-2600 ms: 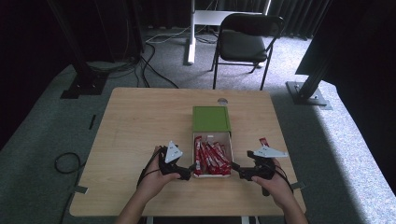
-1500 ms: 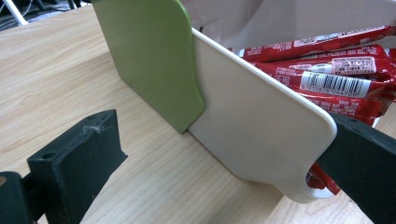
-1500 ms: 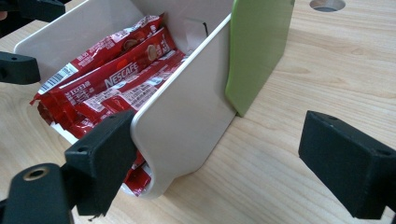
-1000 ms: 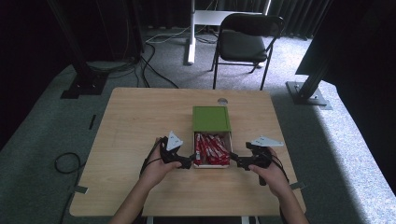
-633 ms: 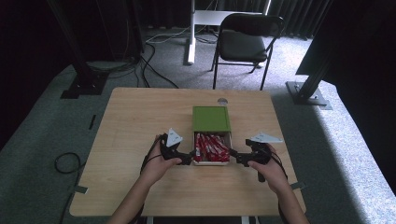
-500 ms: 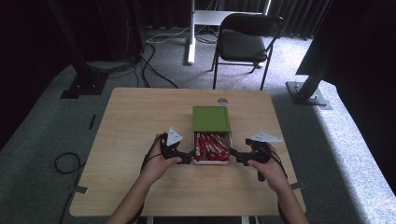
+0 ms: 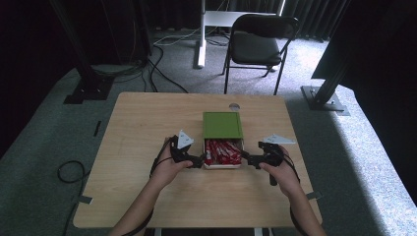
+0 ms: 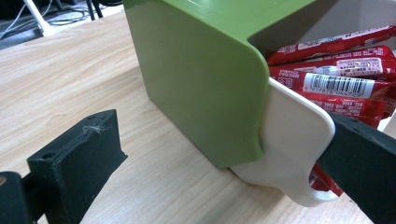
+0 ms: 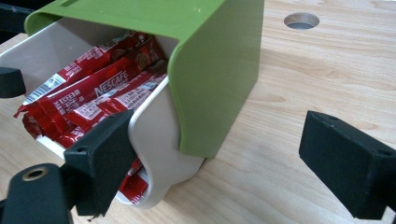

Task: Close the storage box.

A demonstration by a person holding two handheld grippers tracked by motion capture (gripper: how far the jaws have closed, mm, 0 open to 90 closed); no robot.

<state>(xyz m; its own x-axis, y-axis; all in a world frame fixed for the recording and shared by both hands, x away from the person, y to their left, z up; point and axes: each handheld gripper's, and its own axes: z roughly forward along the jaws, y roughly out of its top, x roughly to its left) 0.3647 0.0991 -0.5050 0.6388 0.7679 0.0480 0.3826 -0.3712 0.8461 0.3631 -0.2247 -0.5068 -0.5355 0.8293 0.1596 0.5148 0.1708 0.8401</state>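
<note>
Drawer box (image 7: pixel 222 140) — near table's (image 7: pixel 147 118) front edge, centre; white tray (image 8: pixel 292 140) slid out, full of red sachets (image 9: pixel 98 100). Rigid, light, smooth plastic; grip tray side walls. Left gripper (image 7: pixel 200 160), right gripper (image 7: pixel 246 158) — jaws spread, flanking tray corners.

I've got bare wood across the whole left half of the table (image 7: pixel 142 123) in the high view, and a wide strip along the bottom edge, so both are easy lanes. Centre frame is blocked: the green box (image 7: pixel 223 125) stands there with its white drawer (image 7: pixel 222 165) pulled out toward me, red sachets (image 7: pixel 223 151) heaped inside. Right of it, open wood too. A round hole (image 7: pixel 234 106) sits just above the box. Beyond the top edge, a chair (image 7: pixel 258 46) stands well apart.
</note>
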